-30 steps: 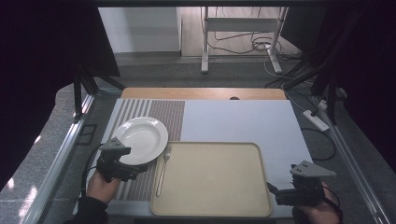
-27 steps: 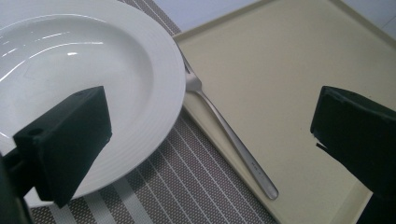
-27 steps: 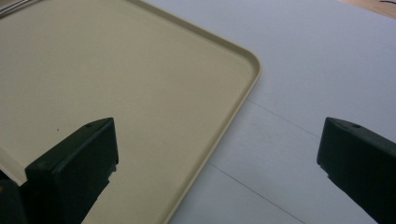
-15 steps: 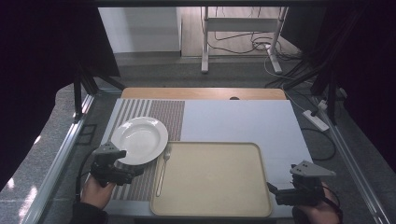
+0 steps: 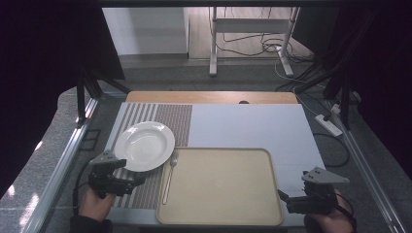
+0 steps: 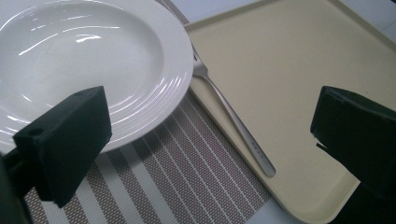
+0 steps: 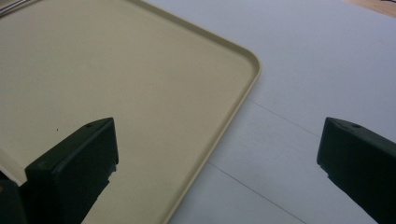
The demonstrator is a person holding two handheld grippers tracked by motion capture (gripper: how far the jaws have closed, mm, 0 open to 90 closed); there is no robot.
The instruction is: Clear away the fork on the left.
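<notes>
Fork (image 5: 168, 175) | lengthwise front-to-back, tines far | beside tray (image 5: 219, 221)

White table (image 5: 252, 126), striped placemat (image 5: 165, 119) at left, beige tray (image 5: 221, 187) at front

No readable text, labels, brands or numbers on anything

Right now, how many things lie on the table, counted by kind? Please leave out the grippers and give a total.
Plate: 1, white
Fork: 1, metal
Tray: 1, beige
Placemat: 1, striped
Total: 4
</notes>
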